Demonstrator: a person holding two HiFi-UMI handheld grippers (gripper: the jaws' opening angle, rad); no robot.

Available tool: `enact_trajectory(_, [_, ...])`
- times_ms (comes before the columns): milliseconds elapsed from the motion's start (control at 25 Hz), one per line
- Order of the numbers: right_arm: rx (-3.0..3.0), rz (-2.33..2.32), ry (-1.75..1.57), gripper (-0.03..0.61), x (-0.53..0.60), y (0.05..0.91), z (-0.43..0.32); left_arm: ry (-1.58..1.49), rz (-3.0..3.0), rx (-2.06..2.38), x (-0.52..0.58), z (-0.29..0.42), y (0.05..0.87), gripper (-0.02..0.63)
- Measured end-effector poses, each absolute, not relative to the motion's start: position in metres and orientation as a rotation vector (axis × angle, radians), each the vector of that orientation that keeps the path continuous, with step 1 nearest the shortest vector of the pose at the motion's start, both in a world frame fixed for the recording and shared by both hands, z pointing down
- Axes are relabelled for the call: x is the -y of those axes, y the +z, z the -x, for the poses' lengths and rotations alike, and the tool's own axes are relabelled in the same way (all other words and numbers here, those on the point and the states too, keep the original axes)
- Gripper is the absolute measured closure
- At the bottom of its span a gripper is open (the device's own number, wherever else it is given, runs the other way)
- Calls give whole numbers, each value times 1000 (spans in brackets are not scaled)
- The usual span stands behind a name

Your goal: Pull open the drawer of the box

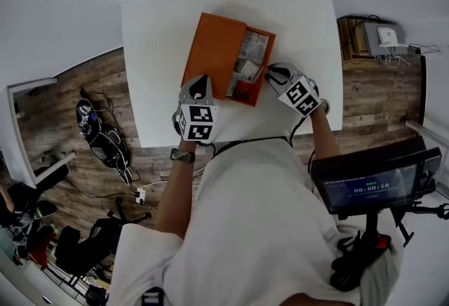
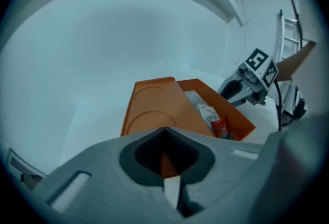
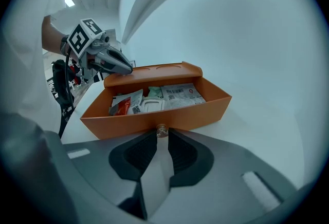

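An orange box [image 1: 214, 52] lies on the white table [image 1: 161, 31], and its drawer [image 1: 261, 66] stands pulled out to the right. In the drawer lie several paper packets and a red packet [image 3: 121, 107]. My left gripper [image 1: 200, 83] rests with its tips together on the box's near edge; the orange lid [image 2: 154, 110] shows just past the left gripper [image 2: 164, 130]. My right gripper [image 3: 162, 133] is shut on the small knob [image 3: 162, 128] at the middle of the drawer's front wall [image 3: 195, 117]. The right gripper [image 1: 270, 73] sits at the drawer's near right side.
The table's front edge [image 1: 231, 137] runs close below both grippers. A dark screen on a stand [image 1: 372, 189] is at the right. Cables and gear [image 1: 105, 140] lie on the wood floor at the left. A shelf with devices [image 1: 379, 38] stands at the upper right.
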State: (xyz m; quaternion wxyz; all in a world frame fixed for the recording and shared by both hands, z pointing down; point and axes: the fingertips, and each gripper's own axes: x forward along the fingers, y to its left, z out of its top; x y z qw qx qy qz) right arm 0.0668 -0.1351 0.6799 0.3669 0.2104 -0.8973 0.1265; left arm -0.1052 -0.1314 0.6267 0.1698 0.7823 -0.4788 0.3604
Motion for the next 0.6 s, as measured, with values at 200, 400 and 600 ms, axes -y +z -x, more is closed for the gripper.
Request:
enact_trajectory(200, [2289, -551, 326, 506, 134, 682, -75, 1027, -2226, 1367, 132, 106, 628, 609])
enact_trajectory(400, [2281, -569, 338, 506, 132, 684, -83, 1029, -2225, 1373, 133, 106, 628, 609])
enact_trajectory(600, [2279, -586, 352, 506, 131, 685, -90, 1031, -2226, 1378, 134, 107, 629, 609])
